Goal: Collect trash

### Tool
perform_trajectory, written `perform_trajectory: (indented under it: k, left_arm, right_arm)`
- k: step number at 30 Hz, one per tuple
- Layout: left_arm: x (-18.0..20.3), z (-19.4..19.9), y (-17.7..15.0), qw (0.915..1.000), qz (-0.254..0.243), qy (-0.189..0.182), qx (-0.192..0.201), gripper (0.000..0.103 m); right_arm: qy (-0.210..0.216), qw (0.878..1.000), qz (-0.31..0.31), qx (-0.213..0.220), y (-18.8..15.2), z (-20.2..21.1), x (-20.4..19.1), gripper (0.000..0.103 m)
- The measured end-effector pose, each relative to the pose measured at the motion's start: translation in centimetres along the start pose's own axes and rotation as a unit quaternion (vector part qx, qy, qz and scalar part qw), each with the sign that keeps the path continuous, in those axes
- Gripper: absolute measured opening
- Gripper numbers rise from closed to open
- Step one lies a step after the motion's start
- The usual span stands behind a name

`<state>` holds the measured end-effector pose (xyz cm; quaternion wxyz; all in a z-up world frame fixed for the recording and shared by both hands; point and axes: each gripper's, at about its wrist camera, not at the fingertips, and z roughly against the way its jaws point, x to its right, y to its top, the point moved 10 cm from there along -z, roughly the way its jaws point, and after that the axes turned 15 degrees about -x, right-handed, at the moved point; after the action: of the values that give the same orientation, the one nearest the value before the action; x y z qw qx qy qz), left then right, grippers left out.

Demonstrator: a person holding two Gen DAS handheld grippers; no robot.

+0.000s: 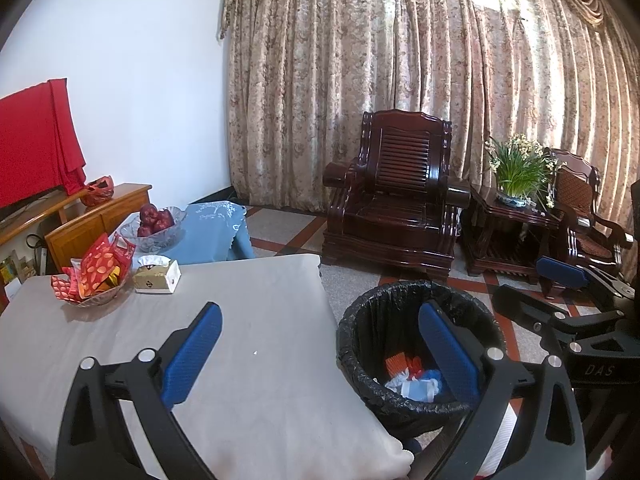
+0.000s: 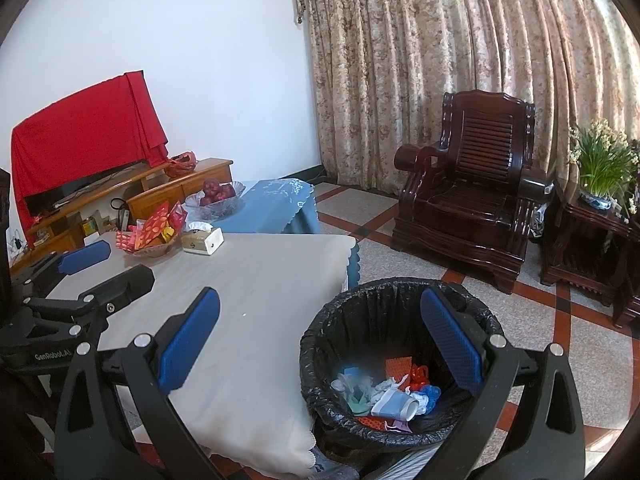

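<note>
Both grippers — the left gripper and the right gripper — hover with fingers spread wide and nothing between them, raised above the near corner of the table. The bin, lined in black, stands on the floor just beside that corner; in it lies the trash, crumpled paper and wrappers. The cloth-covered tabletop near the bin looks bare save a tiny white speck. Judged stage: collection largely done. Any next move would call for a fine pinch on that speck.
</note>
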<state>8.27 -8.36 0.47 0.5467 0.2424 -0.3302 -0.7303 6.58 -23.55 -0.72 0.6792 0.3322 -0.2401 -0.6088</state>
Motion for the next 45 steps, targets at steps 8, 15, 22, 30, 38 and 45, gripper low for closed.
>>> perform_trajectory:
  k: [8,15,22,30,38,45]
  left_arm:
    - [0.03,0.00,-0.03,1.0000,0.000,0.000,0.001,0.097]
    - [0.06,0.02,-0.03,1.0000,0.000,0.000,0.001,0.097]
    - [0.12,0.12,-0.04,1.0000,0.000,-0.001,0.001,0.097]
    - [0.33,0.19,-0.05,1.0000,0.001,-0.002,-0.001,0.097]
    - [0.69,0.15,-0.25,1.0000,0.005,-0.006,-0.004,0.097]
    - [0.52,-0.08,-0.22,1.0000,0.004,-0.005,-0.006,0.097]
  right_arm:
    - [0.000,1.000,0.000,0.000,0.00,0.00,0.04,0.098]
    - [0.000,1.000,0.000,0.000,-0.01,-0.02,0.01,0.098]
    - [0.000,1.000,0.000,0.000,0.00,-0.03,0.03,0.098]
    - [0.000,1.000,0.000,-0.001,-0.01,-0.01,0.06,0.098]
    - [0.000,1.000,0.000,0.000,0.01,0.02,0.13,0.098]
    - [0.000,1.000,0.000,-0.001,0.05,0.05,0.16,0.098]
